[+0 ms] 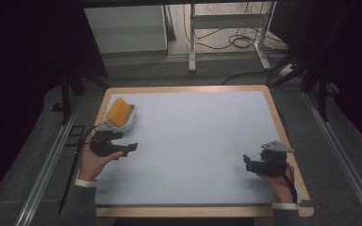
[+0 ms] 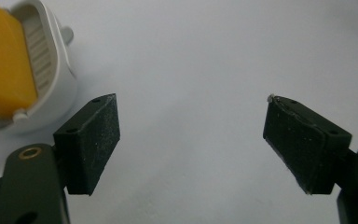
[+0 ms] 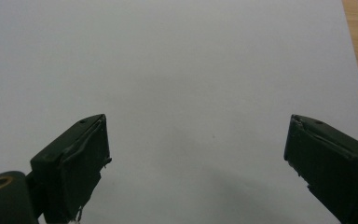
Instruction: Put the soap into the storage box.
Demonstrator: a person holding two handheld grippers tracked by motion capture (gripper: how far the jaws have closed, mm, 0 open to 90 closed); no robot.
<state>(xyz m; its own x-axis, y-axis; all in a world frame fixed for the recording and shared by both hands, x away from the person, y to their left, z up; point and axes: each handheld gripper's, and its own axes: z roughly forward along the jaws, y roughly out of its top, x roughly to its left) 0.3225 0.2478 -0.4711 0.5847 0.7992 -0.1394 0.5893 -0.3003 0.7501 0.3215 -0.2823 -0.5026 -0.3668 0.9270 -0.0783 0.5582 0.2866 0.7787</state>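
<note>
A white holder with a yellow sponge-like block (image 1: 120, 114) in it lies at the table's far left; the left gripper view shows the same white holder (image 2: 51, 79) at upper left, with its yellow block (image 2: 2, 60) inside. My left gripper (image 1: 131, 149) hovers just in front of it, jaws wide open and empty (image 2: 191, 140). My right gripper (image 1: 246, 162) rests near the table's right edge, jaws pointing left, open with nothing between them (image 3: 198, 163).
A pale grey mat (image 1: 193, 141) covers the wooden table (image 1: 283, 132). Beyond the far edge stand a white cabinet (image 1: 125, 28) and a metal frame (image 1: 226, 33) with cables on the floor. Metal rails (image 1: 47, 160) run along both sides of the table.
</note>
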